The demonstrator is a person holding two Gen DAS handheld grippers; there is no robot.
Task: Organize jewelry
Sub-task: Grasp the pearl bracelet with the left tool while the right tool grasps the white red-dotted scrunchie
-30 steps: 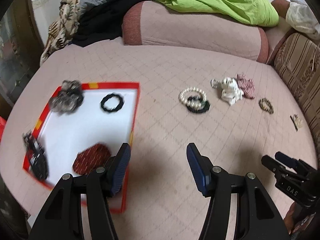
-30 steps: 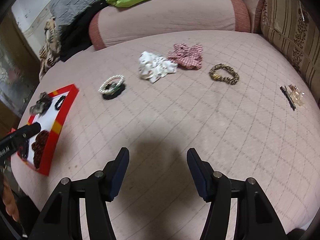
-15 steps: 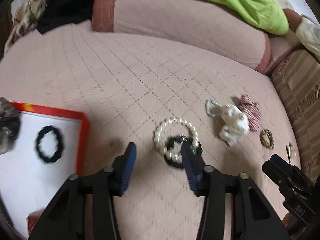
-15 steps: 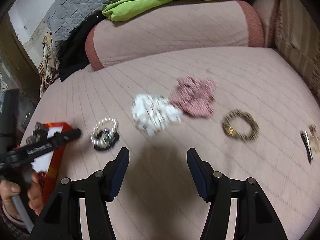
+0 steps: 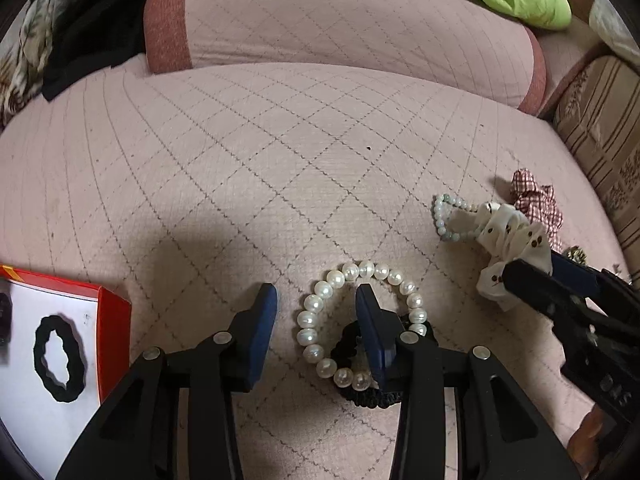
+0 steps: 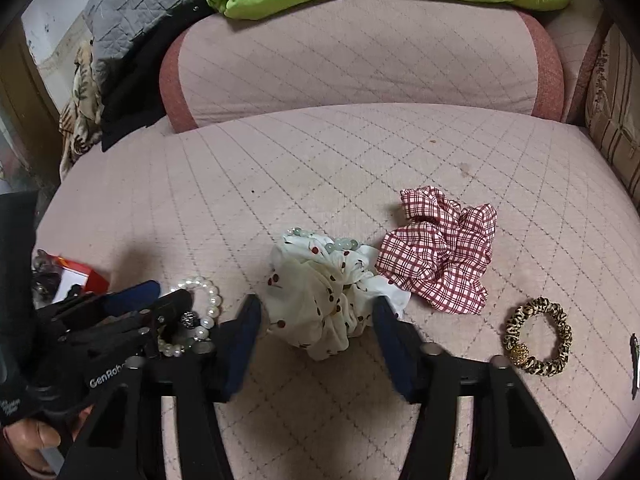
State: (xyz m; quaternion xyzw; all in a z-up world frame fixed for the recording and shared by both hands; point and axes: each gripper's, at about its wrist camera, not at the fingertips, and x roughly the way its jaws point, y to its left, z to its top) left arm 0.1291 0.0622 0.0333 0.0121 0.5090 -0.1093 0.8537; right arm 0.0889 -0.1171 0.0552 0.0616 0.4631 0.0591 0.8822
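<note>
My left gripper [image 5: 316,300] is open, low over a white pearl bracelet [image 5: 316,304] that lies on a black hair tie [image 5: 370,398]; the bracelet's left arc is between the fingers, the right finger inside the ring. My right gripper [image 6: 318,312] is open, its fingers either side of a white cherry-print scrunchie [image 6: 320,296]. A pale green bead bracelet [image 6: 340,244] lies partly under the scrunchie. The red-rimmed white tray [image 5: 114,320] at left holds a black hair tie [image 5: 60,354].
A red checked scrunchie [image 6: 440,264] and a leopard-print hair tie [image 6: 538,336] lie to the right on the pink quilted cushion [image 6: 360,168]. A dark clip [image 6: 634,360] is at the far right edge. A bolster [image 6: 360,64] with green cloth stands behind.
Both grippers moved forward and down. The left went from the tray to the pearl bracelet and narrowed slightly. The right closed in on the white scrunchie.
</note>
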